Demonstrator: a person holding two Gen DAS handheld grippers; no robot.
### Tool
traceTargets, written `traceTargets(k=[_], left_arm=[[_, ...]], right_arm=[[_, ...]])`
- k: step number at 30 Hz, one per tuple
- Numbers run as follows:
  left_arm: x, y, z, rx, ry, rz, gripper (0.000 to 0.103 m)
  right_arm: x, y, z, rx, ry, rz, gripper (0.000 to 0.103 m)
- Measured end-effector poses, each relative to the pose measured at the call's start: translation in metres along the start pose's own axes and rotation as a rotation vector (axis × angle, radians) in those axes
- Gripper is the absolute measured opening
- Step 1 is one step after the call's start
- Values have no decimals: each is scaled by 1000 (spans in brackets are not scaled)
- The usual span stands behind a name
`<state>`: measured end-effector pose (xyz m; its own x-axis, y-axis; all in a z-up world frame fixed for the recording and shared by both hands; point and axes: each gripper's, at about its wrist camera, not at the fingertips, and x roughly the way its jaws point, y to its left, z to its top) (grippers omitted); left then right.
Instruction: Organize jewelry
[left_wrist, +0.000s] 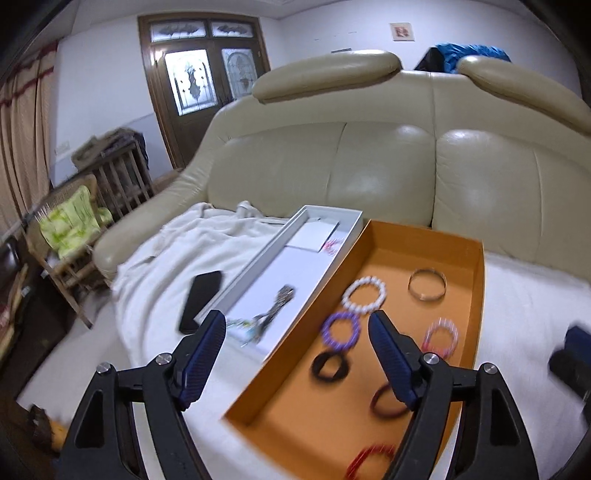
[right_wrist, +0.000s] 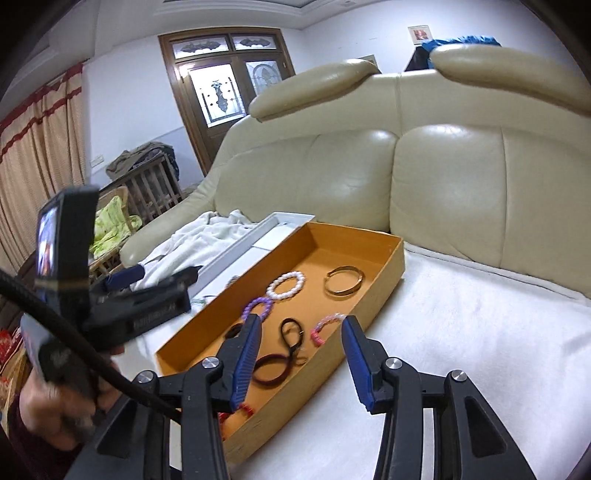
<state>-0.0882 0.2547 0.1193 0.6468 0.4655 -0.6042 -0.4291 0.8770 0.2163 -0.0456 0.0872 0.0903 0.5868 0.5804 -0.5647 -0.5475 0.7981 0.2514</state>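
Blue-padded jaws of the left gripper (left_wrist: 297, 334) stand wide apart and hold nothing, hovering above the near end of the orange box (left_wrist: 476, 295); the right gripper (right_wrist: 301, 334) is parted more narrowly and is just as bare, with nothing between its pads. Below them the jewelry lies loose on the orange floor: a white bead bracelet (left_wrist: 364, 295) and a metal bangle (left_wrist: 427, 284) toward the far end, a purple bead bracelet (left_wrist: 340, 329) and a pink one (left_wrist: 441, 338) in the middle, a black hair tie (right_wrist: 290, 336), a dark maroon band (right_wrist: 271, 369) and a red beaded piece (left_wrist: 369, 459) nearest the cameras. Just beside the orange box sits a white tray (left_wrist: 255, 258) with a dark chain-like piece (left_wrist: 280, 299) in it, too blurred to name. Both rest on a white blanket (right_wrist: 461, 332) over a cream sofa (left_wrist: 388, 166), with a black phone (left_wrist: 201, 299) near the tray.

Risk, as I judge it: the hair tie and maroon band overlap, so a pinch could lift both. The soft blanket may let the box tilt under a downward press, and the bangle could slip from the pads
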Motion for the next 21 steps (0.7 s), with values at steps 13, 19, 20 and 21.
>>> traceTargets(k=[13,19,20,21], left_arm=[[-111,63,-17,-49,-81,1,80],[-146,78,-21,-45,-122,11,80],[-150,80,-23,-43,-123,16,80],[-153,81,-23,-42,-123,18,80]], right_arm=[[-87,62,3,-67,-28,-79,54],[-108,81,4,-72,-23,-91,55],[-111,84,4,-71,-22,-96,56],[-113,87,4,-69,-20,-99,57]])
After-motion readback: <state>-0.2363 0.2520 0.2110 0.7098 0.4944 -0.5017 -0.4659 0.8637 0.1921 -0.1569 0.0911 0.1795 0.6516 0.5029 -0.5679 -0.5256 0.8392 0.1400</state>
